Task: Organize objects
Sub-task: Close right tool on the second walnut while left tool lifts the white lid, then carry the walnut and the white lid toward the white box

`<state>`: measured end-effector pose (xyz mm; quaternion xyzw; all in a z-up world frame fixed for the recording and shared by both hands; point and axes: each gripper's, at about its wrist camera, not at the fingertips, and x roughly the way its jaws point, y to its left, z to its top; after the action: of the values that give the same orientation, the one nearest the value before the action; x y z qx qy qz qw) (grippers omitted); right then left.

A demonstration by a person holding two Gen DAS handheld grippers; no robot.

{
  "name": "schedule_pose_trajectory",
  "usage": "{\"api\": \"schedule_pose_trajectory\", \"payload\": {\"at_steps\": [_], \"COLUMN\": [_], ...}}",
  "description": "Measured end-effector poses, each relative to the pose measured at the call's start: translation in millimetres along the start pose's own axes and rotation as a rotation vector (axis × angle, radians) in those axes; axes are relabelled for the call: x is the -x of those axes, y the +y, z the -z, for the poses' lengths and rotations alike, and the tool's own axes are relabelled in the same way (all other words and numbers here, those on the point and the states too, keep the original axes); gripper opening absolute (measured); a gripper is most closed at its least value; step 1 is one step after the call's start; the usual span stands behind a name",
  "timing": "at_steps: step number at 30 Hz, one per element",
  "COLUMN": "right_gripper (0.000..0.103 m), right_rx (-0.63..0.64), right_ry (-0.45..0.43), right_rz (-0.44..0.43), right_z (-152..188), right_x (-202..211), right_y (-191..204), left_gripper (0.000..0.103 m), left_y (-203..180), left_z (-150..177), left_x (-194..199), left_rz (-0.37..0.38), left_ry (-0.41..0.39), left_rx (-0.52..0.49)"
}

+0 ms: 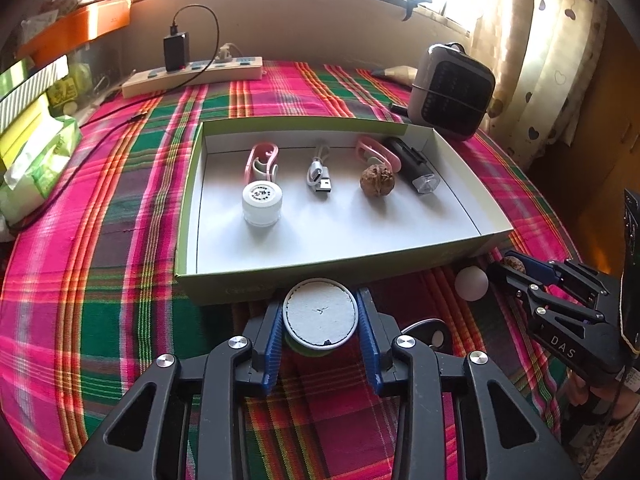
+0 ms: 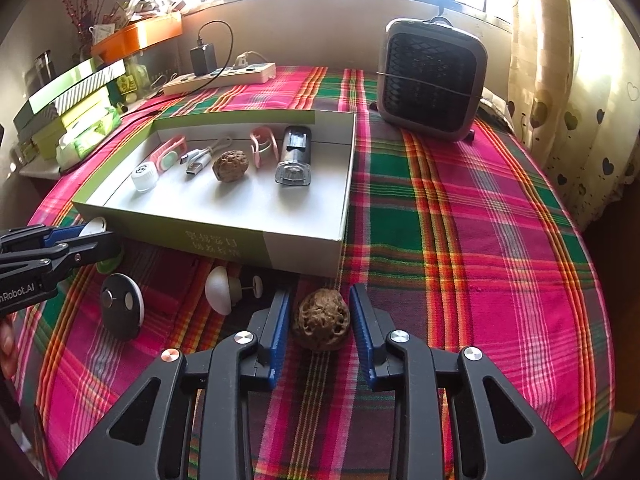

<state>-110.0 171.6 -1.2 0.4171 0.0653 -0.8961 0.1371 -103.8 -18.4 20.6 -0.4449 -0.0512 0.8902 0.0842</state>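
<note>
Blue ribbed pads of the left tongs (image 1: 320, 320) press both sides of a white-lidded round jar (image 1: 320, 314) standing on the plaid cloth (image 1: 100, 280), so these tongs are clenched on it. Only the right wrist view shows the jar's green base, beside a round black-and-white disc (image 2: 122, 306) and a white dome-shaped piece (image 2: 220, 290) lying between the two tools.

The right tongs (image 2: 320, 320) straddle a loose walnut (image 2: 320, 318) on the cloth; slim gaps show on both sides, so the pads have not gripped it. From the left wrist view that walnut is barely a sliver between the far pads.

Just beyond both tongs sits the open box (image 1: 192, 208) with green outer walls and a white floor. Inside, ranged in a row: a small white jar (image 1: 262, 204), a pink clip (image 1: 260, 162), a USB cable (image 1: 320, 176), a second walnut (image 1: 377, 180), another pink clip (image 1: 376, 152) and a black light (image 1: 412, 166).

Farther off, right of the box, stands a grey heater (image 2: 432, 76); its grille faces the right camera squarely. A power strip (image 1: 192, 74) with a black charger lies by the wall under the window.
</note>
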Motion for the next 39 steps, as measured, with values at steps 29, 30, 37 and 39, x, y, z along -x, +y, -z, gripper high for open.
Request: {"api": "schedule_pose_trajectory", "payload": {"at_steps": [29, 30, 37, 39], "right_gripper": [0.031, 0.031, 0.031, 0.031], "right_rx": [0.003, 0.003, 0.008, 0.01], "right_ry": [-0.052, -0.057, -0.079, -0.087], "right_rz": [-0.014, -0.016, -0.027, -0.032], "right_z": [-9.4, -10.5, -20.1, -24.0], "right_x": [21.2, 22.8, 28.7, 30.0], "right_y": [1.2, 1.3, 2.5, 3.4], "left_gripper": [0.032, 0.032, 0.032, 0.032], "left_y": [-6.3, -6.5, -7.8, -8.7], "left_z": [-9.3, -10.9, -20.0, -23.0], "left_x": [26.2, 27.8, 33.9, 34.4], "left_rz": [0.009, 0.01, 0.018, 0.021], "left_ry": [-0.071, -0.077, -0.102, -0.108], "left_rx": [-0.036, -0.037, -0.048, -0.052]}}
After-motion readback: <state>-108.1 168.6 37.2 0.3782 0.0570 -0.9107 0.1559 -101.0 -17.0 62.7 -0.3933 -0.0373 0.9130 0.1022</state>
